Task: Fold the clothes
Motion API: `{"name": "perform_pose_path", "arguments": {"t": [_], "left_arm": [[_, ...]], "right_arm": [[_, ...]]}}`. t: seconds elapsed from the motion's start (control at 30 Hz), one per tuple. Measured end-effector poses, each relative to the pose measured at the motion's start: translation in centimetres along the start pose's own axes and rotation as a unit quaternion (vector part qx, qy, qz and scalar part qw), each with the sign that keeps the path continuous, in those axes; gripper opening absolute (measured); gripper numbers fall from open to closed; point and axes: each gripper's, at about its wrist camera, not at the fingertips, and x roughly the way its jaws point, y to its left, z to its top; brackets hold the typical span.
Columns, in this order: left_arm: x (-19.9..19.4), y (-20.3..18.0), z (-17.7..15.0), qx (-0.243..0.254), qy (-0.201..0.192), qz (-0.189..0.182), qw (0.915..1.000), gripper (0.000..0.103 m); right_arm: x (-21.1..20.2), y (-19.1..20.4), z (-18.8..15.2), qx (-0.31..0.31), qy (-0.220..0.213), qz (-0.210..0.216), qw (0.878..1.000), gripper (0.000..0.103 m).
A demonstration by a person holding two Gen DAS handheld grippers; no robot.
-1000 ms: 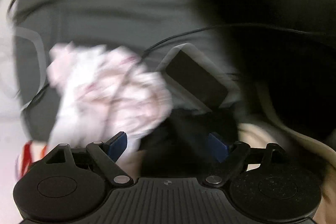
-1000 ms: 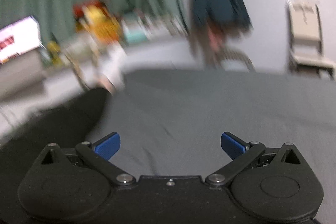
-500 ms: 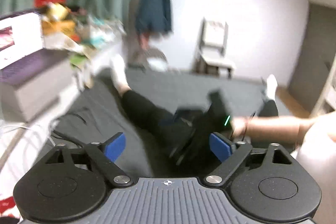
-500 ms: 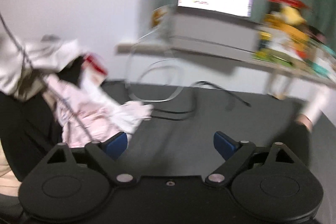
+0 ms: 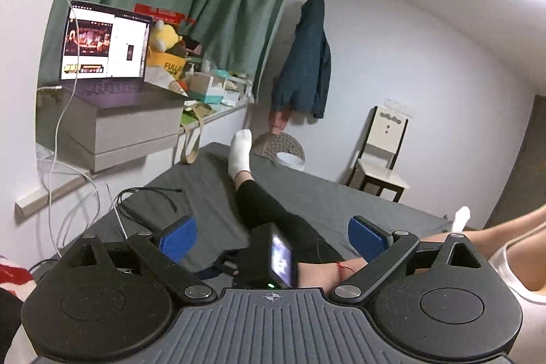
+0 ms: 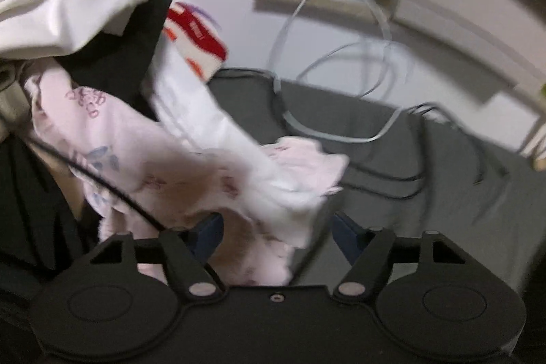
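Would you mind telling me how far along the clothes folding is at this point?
Nothing looks folded yet: the clothes pile is still crumpled. In hand: the right tongs are open around the pink printed garment, not clamped. The left tongs are open and empty, pointing down the grey bed. All folding remains.

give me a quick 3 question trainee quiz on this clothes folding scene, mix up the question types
1. True or false: the left gripper is clamped on a garment.
2. Multiple choice: what lies between the fingers of the right gripper? A) a laptop B) a pale pink printed garment C) a white sock
3. Fill in: the clothes pile sits on a dark ____ bed sheet.

Key
1. False: it is open and empty, aimed across the bed, with no garment at its fingers.
2. B. The gripper is open; pink cloth drapes into the gap.
3. grey
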Motion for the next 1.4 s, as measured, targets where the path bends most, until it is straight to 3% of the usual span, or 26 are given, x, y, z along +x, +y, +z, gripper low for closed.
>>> {"name": "perform_pose_path", "arguments": {"t": [0.07, 0.13, 0.2, 0.27, 0.4, 0.47, 0.53, 0.63, 0.73, 0.87, 1.03, 1.1, 1.33, 1.4], "left_arm": [[0.0, 1.3, -0.4, -0.009, -0.009, -0.003, 0.9999, 0.096], [-0.2, 2.3, -0.6, -0.023, -0.019, -0.006, 0.9995, 0.096], [-0.6, 3.1, -0.9, -0.039, -0.028, -0.010, 0.9988, 0.096], [-0.9, 3.7, -1.2, -0.045, -0.033, -0.014, 0.9983, 0.096], [-0.8, 3.7, -1.6, -0.042, -0.032, -0.017, 0.9984, 0.096], [-0.7, 3.4, -1.7, -0.037, -0.031, -0.021, 0.9986, 0.096], [-0.8, 2.8, -1.7, -0.029, -0.030, -0.023, 0.9989, 0.096], [-0.7, 1.9, -1.7, -0.015, -0.030, -0.034, 0.9989, 0.097], [-0.2, 1.2, -1.6, -0.004, -0.023, -0.039, 0.9990, 0.097], [0.9, 0.4, -1.6, -0.004, -0.012, -0.045, 0.9989, 0.097], [1.2, -1.2, -1.4, 0.015, -0.011, -0.060, 0.9980, 0.097], [0.9, -2.0, -1.3, 0.028, -0.016, -0.069, 0.9971, 0.097], [0.2, -3.9, -0.7, 0.061, -0.031, -0.094, 0.9932, 0.097], [0.6, -4.1, -0.6, 0.062, -0.026, -0.097, 0.9929, 0.097]], "right_arm": [[1.2, 0.7, 0.3, -0.007, 0.014, 0.005, 1.000, 0.060], [2.4, 1.7, 0.6, -0.021, 0.028, 0.008, 0.999, 0.045], [2.8, 2.5, 0.6, -0.019, 0.024, 0.004, 1.000, 0.016], [2.6, 3.3, 0.5, -0.025, 0.011, -0.025, 0.999, 0.007], [0.9, 3.6, 0.0, -0.026, -0.034, -0.127, 0.991, 0.005], [-0.6, 1.4, -0.2, 0.020, -0.063, -0.176, 0.982, 0.004], [-2.5, -1.3, -0.4, 0.077, -0.095, -0.229, 0.966, 0.004], [-7.1, -4.7, -0.2, 0.102, -0.165, -0.292, 0.937, 0.004], [-12.8, -5.2, 0.8, 0.080, -0.248, -0.333, 0.906, 0.005], [-18.9, -2.5, 2.6, -0.008, -0.341, -0.425, 0.839, 0.009], [-25.2, -2.1, 3.9, 0.014, -0.407, -0.433, 0.804, 0.015], [-26.6, -1.9, 3.8, -0.009, -0.421, -0.469, 0.776, 0.019], [-35.4, -5.1, 2.2, 0.064, -0.453, -0.482, 0.748, 0.022], [-37.5, -4.7, 1.9, 0.028, -0.455, -0.506, 0.732, 0.029]]}}
